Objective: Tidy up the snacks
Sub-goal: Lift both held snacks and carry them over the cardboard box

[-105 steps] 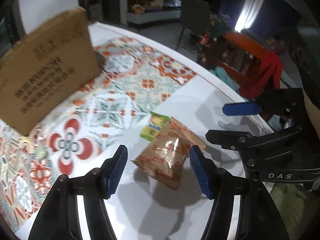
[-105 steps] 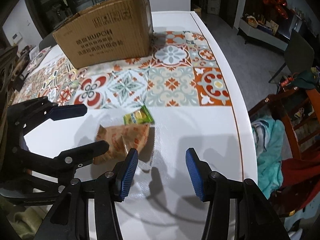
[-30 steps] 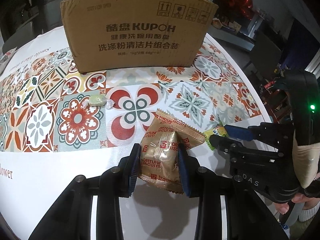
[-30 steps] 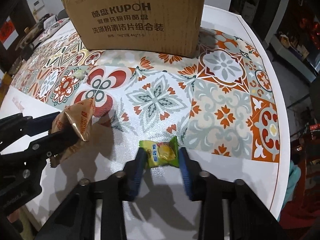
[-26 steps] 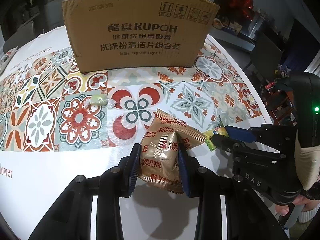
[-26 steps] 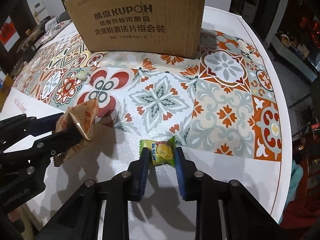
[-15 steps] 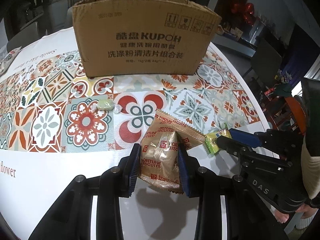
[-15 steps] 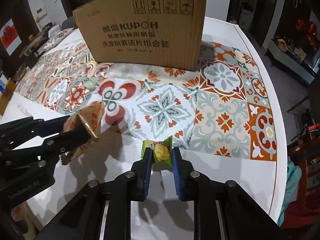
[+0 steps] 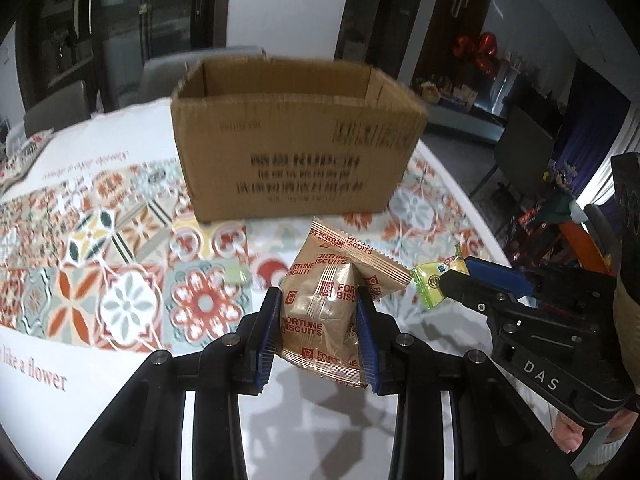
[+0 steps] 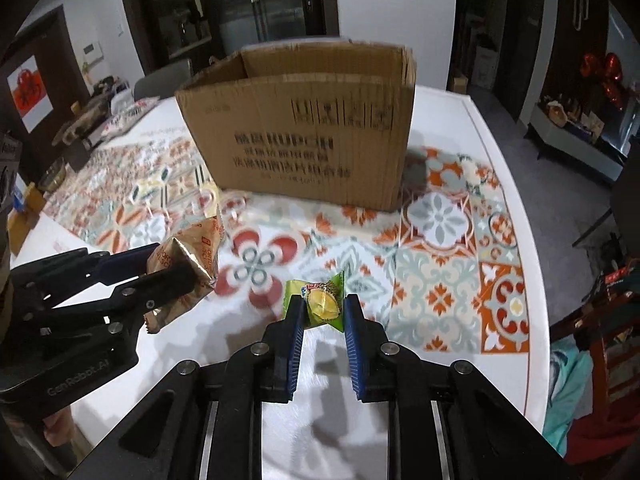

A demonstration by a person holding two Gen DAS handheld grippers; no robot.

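Tiled table (image 9: pixel 120 292), open box (image 9: pixel 296 160), L gripper (image 9: pixel 318 320) gripping biscuit pack (image 9: pixel 324 304), R gripper (image 10: pixel 322 312) probably candy (image 10: pixel 320 300).

I am working in a home dining room. The white table (image 10: pixel 476 128) carries a tile-patterned cloth (image 10: pixel 440 264), and grey dining chairs (image 9: pixel 168 72) stand at its far side. Behind them I see dark glass-fronted cabinets (image 10: pixel 264 0). Red heart balloons (image 9: pixel 476 52) hang over a low sideboard (image 10: pixel 576 140), and clothes are draped on a wooden chair (image 10: pixel 600 344).
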